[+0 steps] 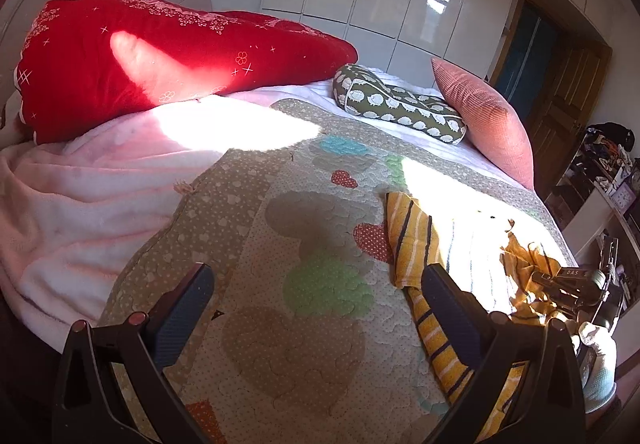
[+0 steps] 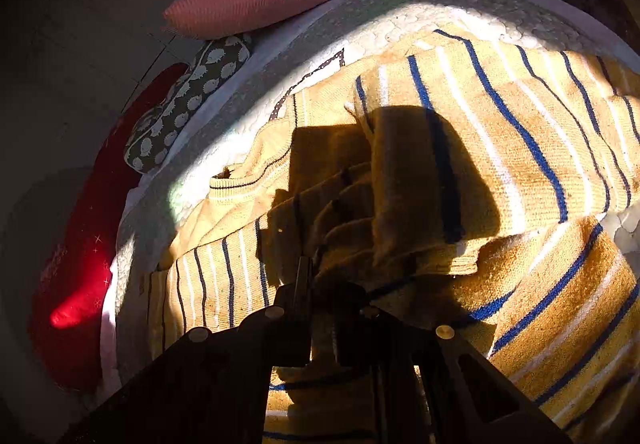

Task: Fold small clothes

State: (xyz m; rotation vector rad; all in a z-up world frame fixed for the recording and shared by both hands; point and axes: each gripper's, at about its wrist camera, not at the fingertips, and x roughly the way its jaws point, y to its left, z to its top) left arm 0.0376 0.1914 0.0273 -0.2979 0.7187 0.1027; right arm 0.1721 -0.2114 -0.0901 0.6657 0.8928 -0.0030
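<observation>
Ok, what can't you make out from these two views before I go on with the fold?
- Right tool, right wrist view: the tips are buried in shadowed folds of the striped sweater, so how much cloth is pinched is hidden.
- Sweater in the left wrist view: sun glare washes out its middle.
- Sweater's near hem, right wrist view: cut off by the bottom edge.
- Left tool: open, holding nothing.

You can read one marking only: the white capital letters "DAS" on the top face of the dark metal-and-plastic right gripper body [image 1: 576, 282], seen in the left wrist view at the right edge, beside the bunched yellow knitted sweater with blue and white stripes [image 1: 416, 240]. Any characters before or after these three letters are too small to confirm. The right wrist view gives you no legible text, numbers or signs.
</observation>
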